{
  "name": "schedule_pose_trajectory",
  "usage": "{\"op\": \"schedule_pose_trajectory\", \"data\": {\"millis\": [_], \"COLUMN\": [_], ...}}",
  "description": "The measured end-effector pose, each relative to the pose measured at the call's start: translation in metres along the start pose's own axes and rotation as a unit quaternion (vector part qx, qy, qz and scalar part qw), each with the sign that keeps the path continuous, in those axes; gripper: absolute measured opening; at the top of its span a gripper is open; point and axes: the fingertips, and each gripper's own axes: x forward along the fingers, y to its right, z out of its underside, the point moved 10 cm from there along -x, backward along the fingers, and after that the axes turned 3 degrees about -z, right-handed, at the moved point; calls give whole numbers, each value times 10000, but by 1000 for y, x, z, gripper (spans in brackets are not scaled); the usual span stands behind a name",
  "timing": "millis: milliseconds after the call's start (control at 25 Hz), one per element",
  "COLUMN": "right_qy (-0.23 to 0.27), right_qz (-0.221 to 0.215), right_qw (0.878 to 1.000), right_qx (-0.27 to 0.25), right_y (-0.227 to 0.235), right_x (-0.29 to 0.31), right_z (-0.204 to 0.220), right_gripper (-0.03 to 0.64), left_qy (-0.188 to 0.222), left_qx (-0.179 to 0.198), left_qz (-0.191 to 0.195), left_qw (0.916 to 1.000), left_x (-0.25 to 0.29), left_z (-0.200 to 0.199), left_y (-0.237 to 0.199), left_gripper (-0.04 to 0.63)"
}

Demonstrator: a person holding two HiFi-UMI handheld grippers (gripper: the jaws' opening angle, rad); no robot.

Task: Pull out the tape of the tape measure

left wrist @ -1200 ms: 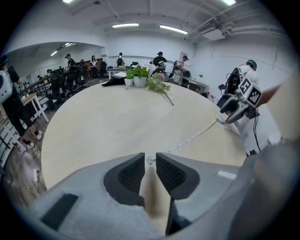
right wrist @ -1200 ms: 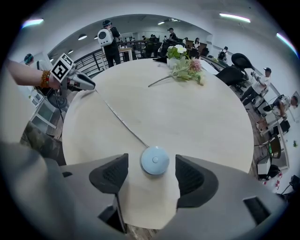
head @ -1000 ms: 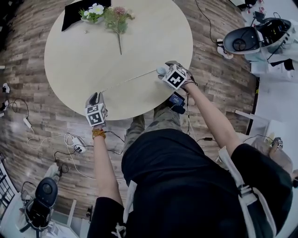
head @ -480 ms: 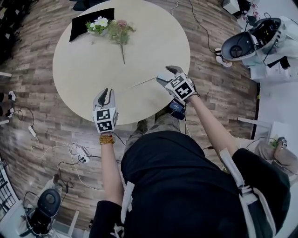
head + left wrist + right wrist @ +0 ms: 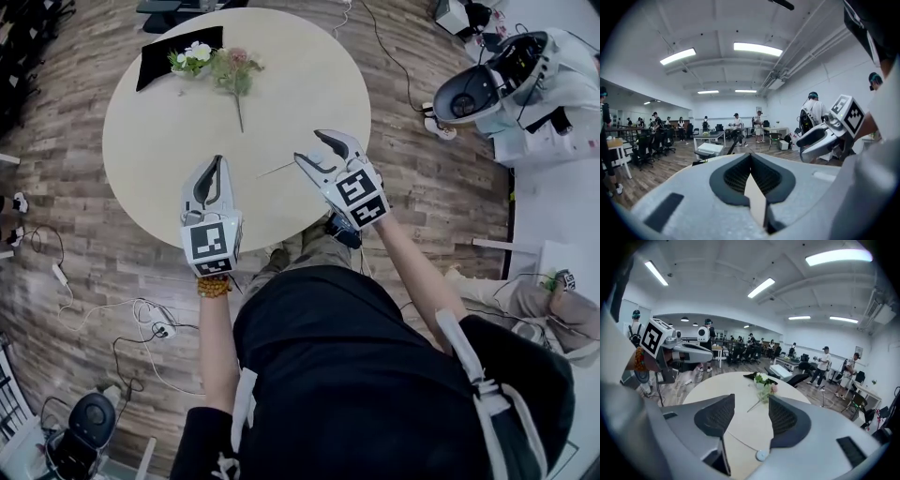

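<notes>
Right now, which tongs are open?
The right tongs: pads apart, though just closing a little, nothing gripped, table showing between. The left tongs are pressed shut.

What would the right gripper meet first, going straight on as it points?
Probably the table top, before the flowers; depth is unclear. The right gripper, its jaws just closing, holds nothing.

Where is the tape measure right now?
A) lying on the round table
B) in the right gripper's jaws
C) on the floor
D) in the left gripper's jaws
A: the small round tape measure lies on the table, below the right gripper, whose jaws have just been closing but stand apart, holding nothing.
</notes>
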Motion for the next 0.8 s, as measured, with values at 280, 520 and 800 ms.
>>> {"op": "schedule_pose_trajectory", "data": {"millis": [280,520,800], "right_qy": [1232,1644,1457], "right_qz": [642,1276,1300], "right_qw": [9899,9777,9800], "right_qx": [271,285,387], "right_y": [-6,-19,-29], "right_x": [-38,-42,-33], "right_z": [-32,-24,-10], "right_gripper": [109,2,-2], "left_qy": [775,564,344], "left_qx": [-92,-267,-166], "left_qz": [-139,-434,-369], "left_qw": [9968,9971,9986], "left_x": [3,3,5], "left_z": [-44,-22,-7], "left_y": [26,51,51], "left_gripper": [9,9,9]}}
